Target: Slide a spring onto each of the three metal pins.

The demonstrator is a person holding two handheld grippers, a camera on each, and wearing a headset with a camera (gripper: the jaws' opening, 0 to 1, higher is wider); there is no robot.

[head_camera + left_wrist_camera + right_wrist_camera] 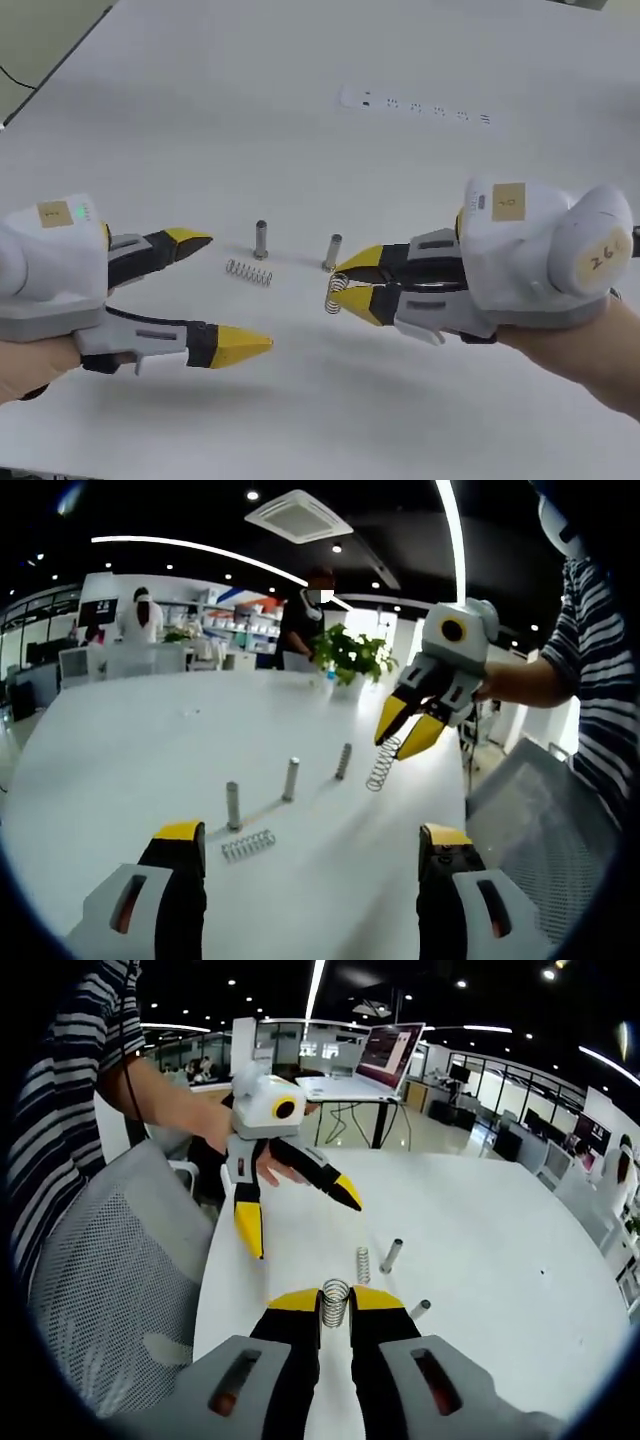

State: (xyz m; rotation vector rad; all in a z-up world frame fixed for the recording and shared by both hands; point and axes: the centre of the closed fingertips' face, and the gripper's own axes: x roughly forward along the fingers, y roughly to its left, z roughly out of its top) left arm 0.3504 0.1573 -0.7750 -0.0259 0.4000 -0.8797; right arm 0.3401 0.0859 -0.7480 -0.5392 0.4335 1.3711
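Observation:
Two bare metal pins [261, 240] [333, 252] stand upright on the white table [300, 120]. A loose spring [249, 272] lies flat in front of them. My right gripper [348, 281] is shut on another spring [336, 294], held just above the table near the right pin. The left gripper view shows that held spring [380, 765] and, beside it, a third upright piece [343, 761] that looks coiled. My left gripper [225, 292] is open and holds nothing, left of the loose spring [247, 845]. The right gripper view has the held spring [334, 1302] between its jaws.
A white power strip [415, 105] lies at the far side of the table. A grey mesh chair [110, 1270] stands by the table's edge. People stand far back in the room [305, 620].

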